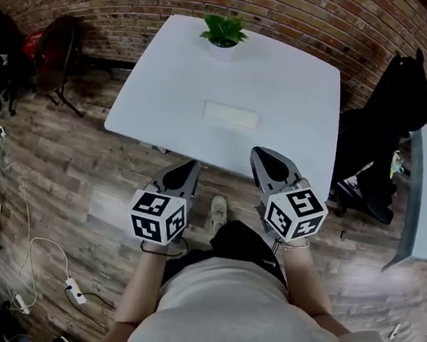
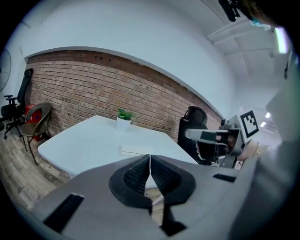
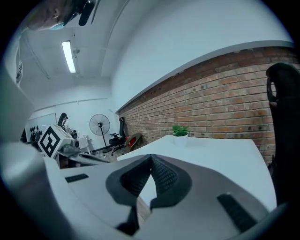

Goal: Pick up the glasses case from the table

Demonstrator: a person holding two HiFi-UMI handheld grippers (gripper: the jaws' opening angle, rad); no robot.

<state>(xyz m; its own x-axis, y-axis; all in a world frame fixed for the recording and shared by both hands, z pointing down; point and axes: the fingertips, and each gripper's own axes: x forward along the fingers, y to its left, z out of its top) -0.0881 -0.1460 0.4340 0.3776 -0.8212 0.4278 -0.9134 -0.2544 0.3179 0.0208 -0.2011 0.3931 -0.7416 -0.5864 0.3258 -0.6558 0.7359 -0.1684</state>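
Note:
A pale, flat glasses case [image 1: 231, 115] lies near the middle of the white table [image 1: 177, 86]; in the left gripper view the case [image 2: 136, 150] shows just beyond my jaws. My left gripper [image 1: 194, 165] hangs shut and empty over the floor just short of the table's near edge. To its right, my right gripper [image 1: 259, 155] is shut and empty too, its tips at the near edge, nearer me than the case. The left gripper [image 2: 150, 157] and the right gripper [image 3: 151, 157] each show their pads meeting with nothing between them.
A small potted plant [image 1: 223, 32] stands at the table's far edge by the brick wall. A black office chair [image 1: 387, 125] sits to the right, a red-seated chair [image 1: 54, 52] and a fan [image 3: 99, 125] to the left. Cables and a power strip [image 1: 75, 292] lie on the wood floor.

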